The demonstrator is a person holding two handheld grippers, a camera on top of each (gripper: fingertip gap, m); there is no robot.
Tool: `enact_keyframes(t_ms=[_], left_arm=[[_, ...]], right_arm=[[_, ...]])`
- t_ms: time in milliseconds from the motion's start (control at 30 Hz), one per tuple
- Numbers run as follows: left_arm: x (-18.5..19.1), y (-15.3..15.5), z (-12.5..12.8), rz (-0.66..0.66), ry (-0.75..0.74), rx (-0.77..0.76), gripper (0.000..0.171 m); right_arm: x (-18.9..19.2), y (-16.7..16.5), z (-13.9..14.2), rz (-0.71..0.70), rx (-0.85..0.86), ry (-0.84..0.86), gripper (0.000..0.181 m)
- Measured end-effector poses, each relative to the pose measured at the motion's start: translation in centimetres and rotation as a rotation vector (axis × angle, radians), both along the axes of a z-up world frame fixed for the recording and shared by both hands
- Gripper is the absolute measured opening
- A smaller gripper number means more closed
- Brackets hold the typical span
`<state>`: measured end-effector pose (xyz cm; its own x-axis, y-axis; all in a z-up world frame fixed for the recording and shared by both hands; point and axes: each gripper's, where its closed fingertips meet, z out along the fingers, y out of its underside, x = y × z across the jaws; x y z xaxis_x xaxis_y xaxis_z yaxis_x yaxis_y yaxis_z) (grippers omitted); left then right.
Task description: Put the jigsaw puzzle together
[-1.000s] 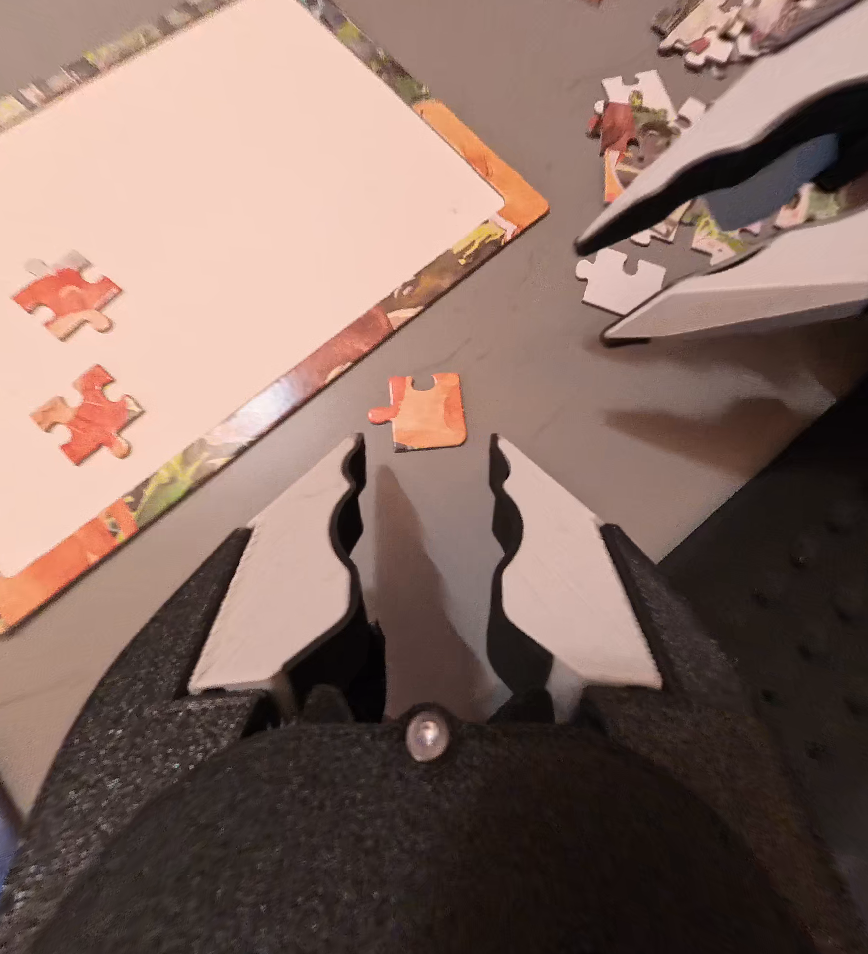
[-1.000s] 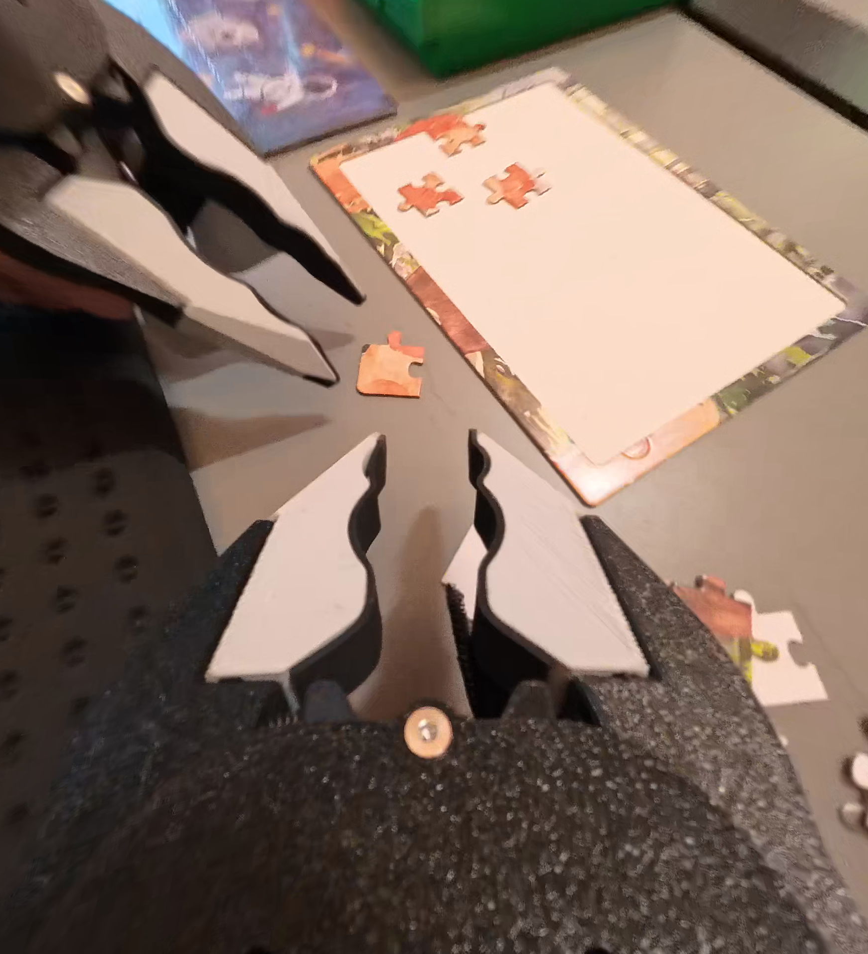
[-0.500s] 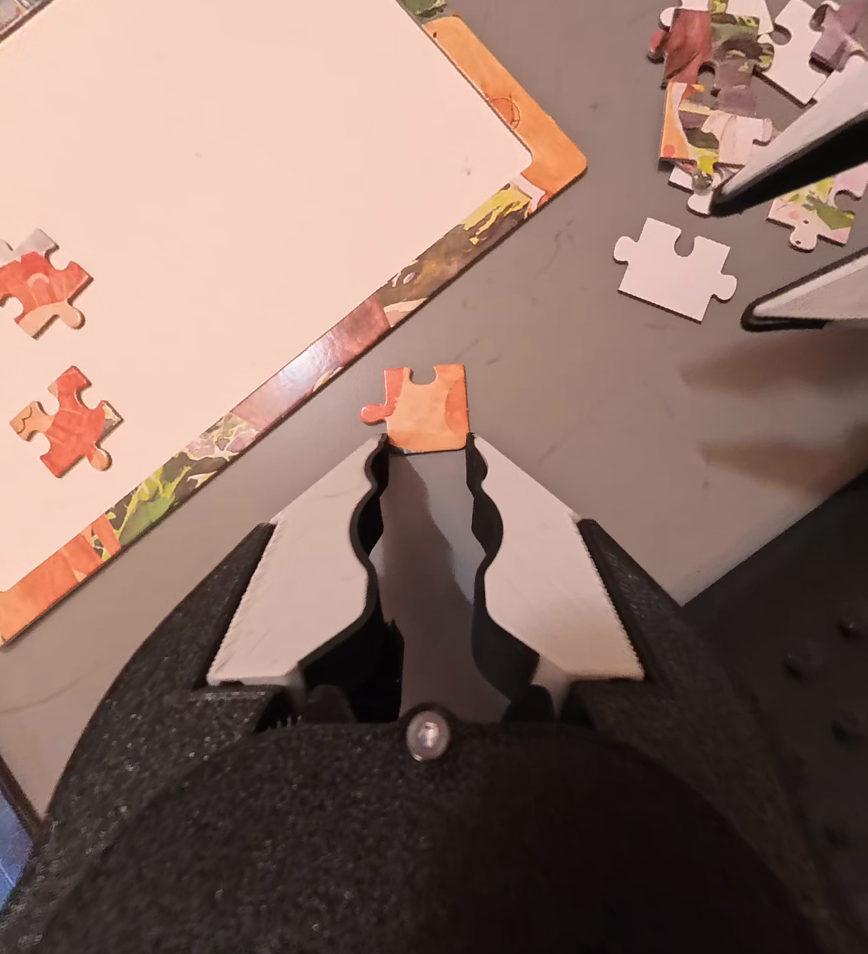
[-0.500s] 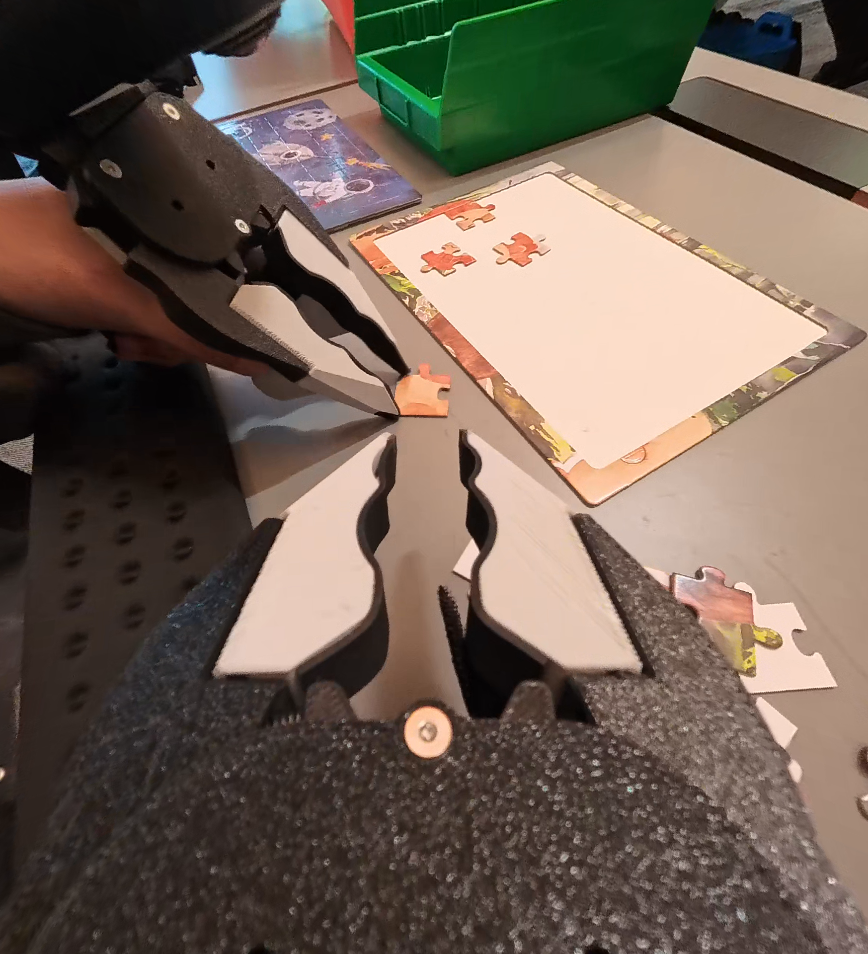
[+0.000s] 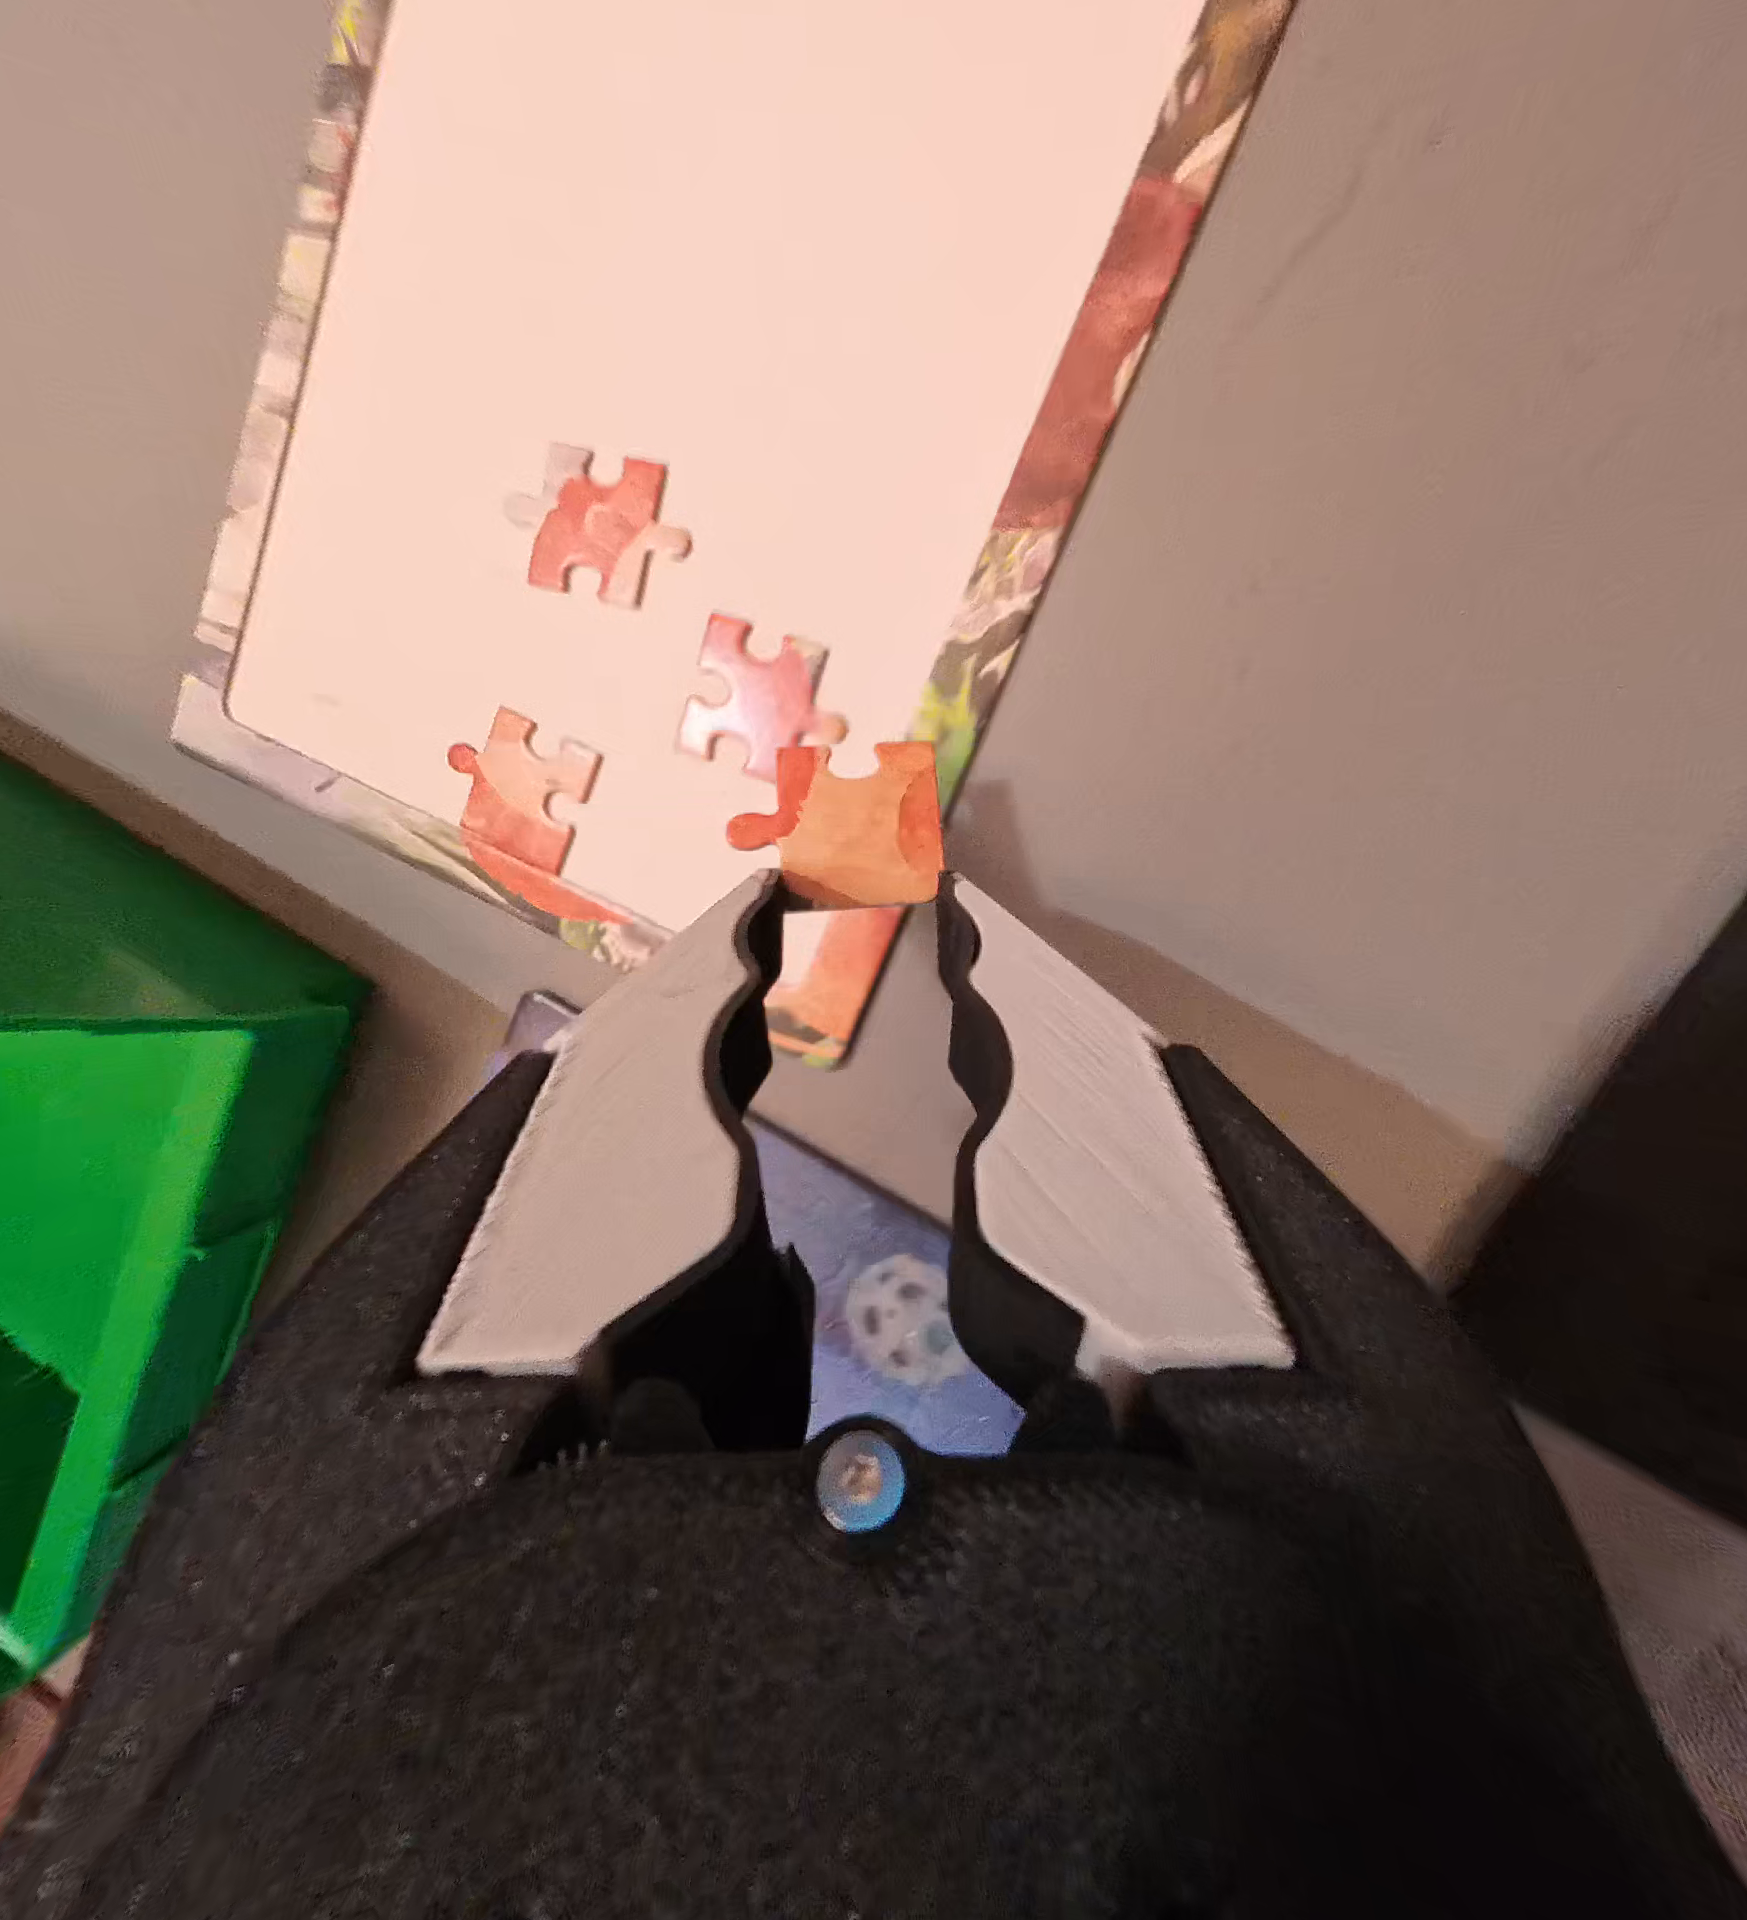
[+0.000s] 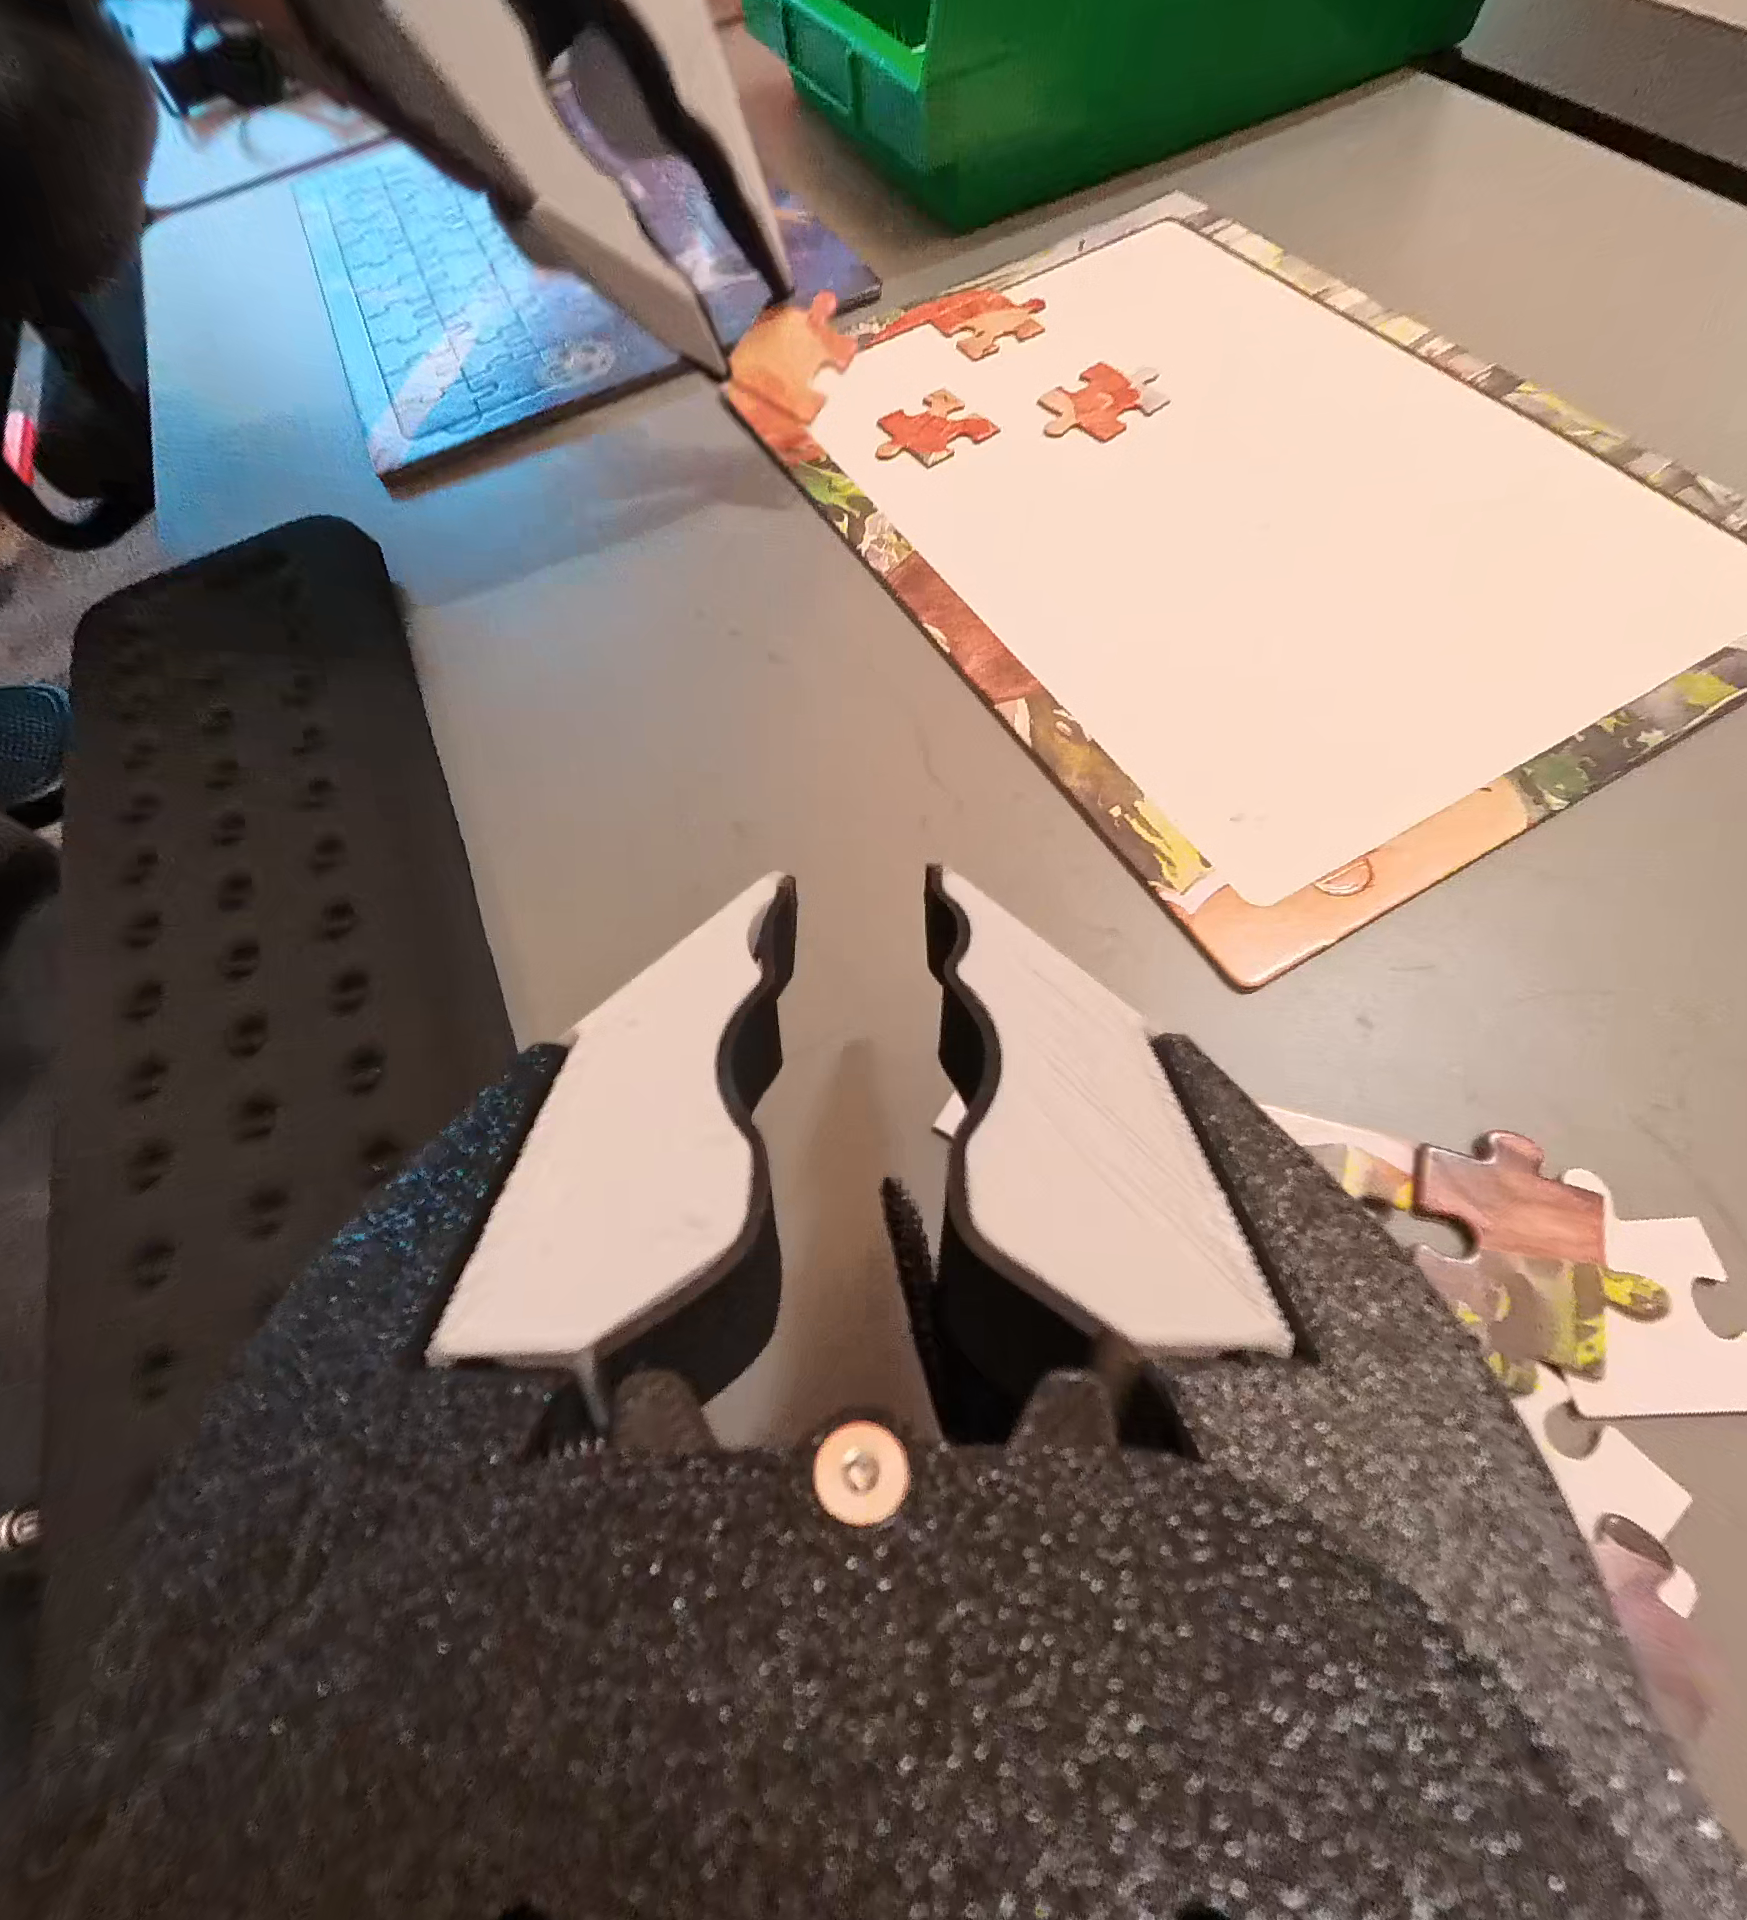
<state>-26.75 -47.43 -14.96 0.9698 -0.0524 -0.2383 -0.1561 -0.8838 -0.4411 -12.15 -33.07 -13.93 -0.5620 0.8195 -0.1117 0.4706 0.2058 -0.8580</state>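
Note:
My left gripper (image 5: 856,881) is shut on an orange puzzle piece (image 5: 853,826) and holds it above the near corner of the puzzle tray (image 5: 765,260). The tray has a white inside and a printed border. Three red-orange pieces lie in it near that corner (image 5: 599,532). In the right wrist view the left gripper (image 6: 744,332) holds the orange piece (image 6: 791,348) at the tray's (image 6: 1368,582) far left corner. My right gripper (image 6: 861,883) is open and empty, low over the grey table. Loose pieces (image 6: 1534,1278) lie beside it on the right.
A green bin (image 5: 69,1122) stands left of the left gripper, also seen at the back (image 6: 1108,83). A finished blue puzzle (image 6: 495,312) lies left of the tray. A black perforated mat (image 6: 235,935) covers the table's left edge.
My left gripper closed on the orange piece, lifted it off the table and carried it to the tray's corner. My right gripper stayed open near the loose pieces.

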Motion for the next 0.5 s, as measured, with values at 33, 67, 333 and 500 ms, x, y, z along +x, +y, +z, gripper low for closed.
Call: enact_keyframes(t_ms=[33,67,333,500], left_arm=[[-0.7,-0.4,-0.3,-0.018,-0.041,-0.026,0.029],[-1.2,-0.9,-0.7,-0.039,-0.077,-0.060,0.029],[-3.7,-2.5,-2.5,-0.130,-0.069,-0.154,0.034],[-4.2,-2.4,-1.6,-0.044,-0.059,-0.063,0.014]], right_arm=[[0.0,-0.1,-0.1,0.004,0.007,-0.003,0.025],[0.1,-0.1,-0.3,0.009,0.013,-0.006,0.025],[0.2,-0.3,-0.5,0.021,0.013,-0.021,0.025],[0.3,-0.6,-0.8,0.037,0.028,-0.028,0.025]])
